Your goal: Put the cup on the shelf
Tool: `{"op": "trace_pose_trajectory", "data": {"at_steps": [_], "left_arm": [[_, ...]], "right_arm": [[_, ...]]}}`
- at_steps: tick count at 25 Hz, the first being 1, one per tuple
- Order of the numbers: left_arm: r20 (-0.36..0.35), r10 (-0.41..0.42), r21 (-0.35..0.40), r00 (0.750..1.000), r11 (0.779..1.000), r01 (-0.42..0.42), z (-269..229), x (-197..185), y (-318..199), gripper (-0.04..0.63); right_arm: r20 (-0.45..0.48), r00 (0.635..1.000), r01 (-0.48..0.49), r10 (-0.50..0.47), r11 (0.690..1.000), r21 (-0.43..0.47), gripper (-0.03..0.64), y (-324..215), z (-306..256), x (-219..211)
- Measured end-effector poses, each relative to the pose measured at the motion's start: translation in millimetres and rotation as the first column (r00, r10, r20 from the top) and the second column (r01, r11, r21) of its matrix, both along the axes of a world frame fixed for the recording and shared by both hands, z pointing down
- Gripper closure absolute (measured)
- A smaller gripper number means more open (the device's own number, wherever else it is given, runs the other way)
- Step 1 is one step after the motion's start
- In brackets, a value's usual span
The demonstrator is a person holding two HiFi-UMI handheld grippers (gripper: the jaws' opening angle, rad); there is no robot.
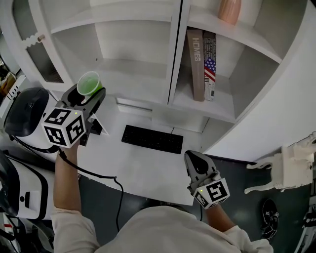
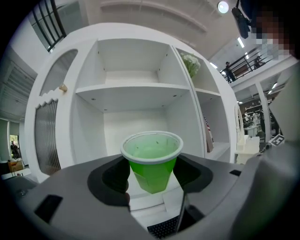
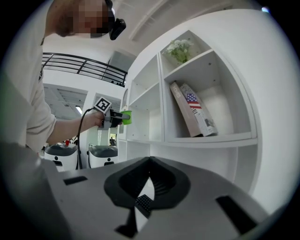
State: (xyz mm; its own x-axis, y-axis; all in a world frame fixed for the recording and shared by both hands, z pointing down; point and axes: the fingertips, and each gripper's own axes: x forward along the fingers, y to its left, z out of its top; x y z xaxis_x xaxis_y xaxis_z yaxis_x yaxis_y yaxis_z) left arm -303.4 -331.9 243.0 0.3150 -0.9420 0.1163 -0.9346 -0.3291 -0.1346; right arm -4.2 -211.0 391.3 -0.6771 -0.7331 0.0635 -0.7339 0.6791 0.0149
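A green plastic cup [image 1: 89, 83] with a white rim stands upright between the jaws of my left gripper [image 1: 90, 92], which is shut on its sides. The cup [image 2: 152, 161] hangs in front of the left bay of the white shelf unit [image 2: 136, 91], level with the lower opening and apart from the boards. From the right gripper view the cup [image 3: 125, 116] shows small, just outside the shelf front. My right gripper [image 1: 196, 160] is low over the desk's front edge, its jaws shut with nothing between them; its tips [image 3: 149, 164] meet.
A black keyboard [image 1: 152, 139] lies on the white desk [image 1: 148, 170] under the shelves. Two books [image 1: 203, 64] lean in the right bay, a pink vase [image 1: 229, 10] above them. White machines [image 1: 24, 111] stand at left, a white ornate piece [image 1: 291, 168] at right.
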Motion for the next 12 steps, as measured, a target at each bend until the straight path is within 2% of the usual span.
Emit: {"op": "trace_pose_trajectory", "data": {"at_steps": [12], "left_arm": [[0.004,0.011,-0.041,1.000,0.999,-0.011,1.1,5.8,-54.0,0.304]], "right_arm": [[-0.004,0.999,-0.046,0.046,0.999,-0.011,0.614,-11.2,4.2,22.2]]}}
